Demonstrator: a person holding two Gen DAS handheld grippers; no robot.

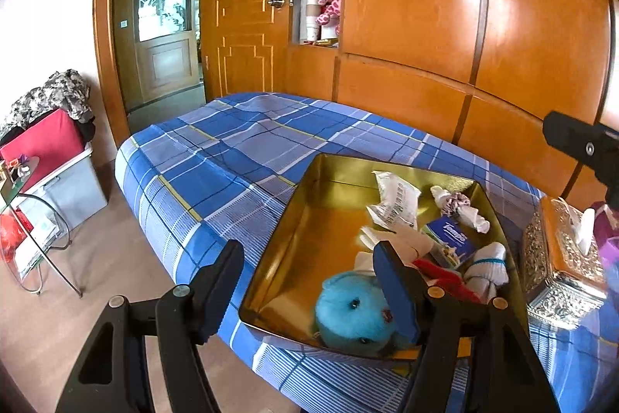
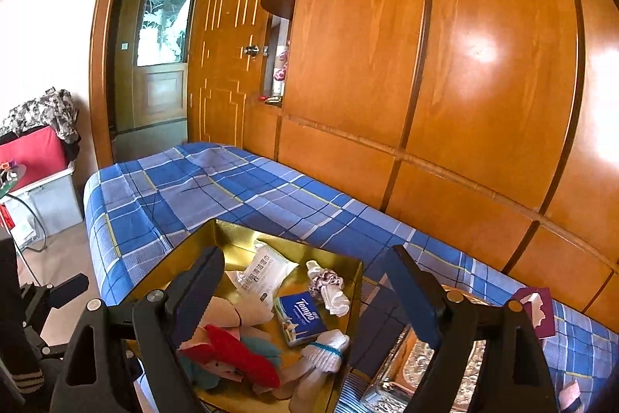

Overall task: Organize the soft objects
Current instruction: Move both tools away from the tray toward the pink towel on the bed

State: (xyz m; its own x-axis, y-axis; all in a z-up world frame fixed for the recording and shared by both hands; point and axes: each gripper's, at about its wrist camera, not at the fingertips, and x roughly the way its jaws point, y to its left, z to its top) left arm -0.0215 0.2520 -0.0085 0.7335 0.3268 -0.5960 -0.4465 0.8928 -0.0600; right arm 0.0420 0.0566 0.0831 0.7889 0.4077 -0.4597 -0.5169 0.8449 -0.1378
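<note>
A gold tin tray (image 1: 321, 231) (image 2: 240, 239) lies on the bed. It holds a blue plush toy (image 1: 348, 312), a banded white sock bundle (image 1: 487, 266) (image 2: 321, 355), a Tempo tissue pack (image 1: 450, 239) (image 2: 301, 316), a wipes pack (image 1: 394, 200) (image 2: 263, 277), a scrunchie (image 1: 458, 202) (image 2: 329, 281) and a red cloth item (image 1: 441, 273) (image 2: 240, 351). My left gripper (image 1: 309, 291) hovers open over the tray's near left edge, its right finger in front of the plush. My right gripper (image 2: 305, 297) hangs open above the tray, holding nothing.
An ornate silver tissue box (image 1: 561, 266) (image 2: 418, 366) stands right of the tray on the blue plaid bed (image 1: 232, 149). A wooden wardrobe wall (image 1: 425, 6) runs behind. A grey bin with a red lid (image 1: 54, 161) and a glass side table (image 1: 23, 188) stand at left.
</note>
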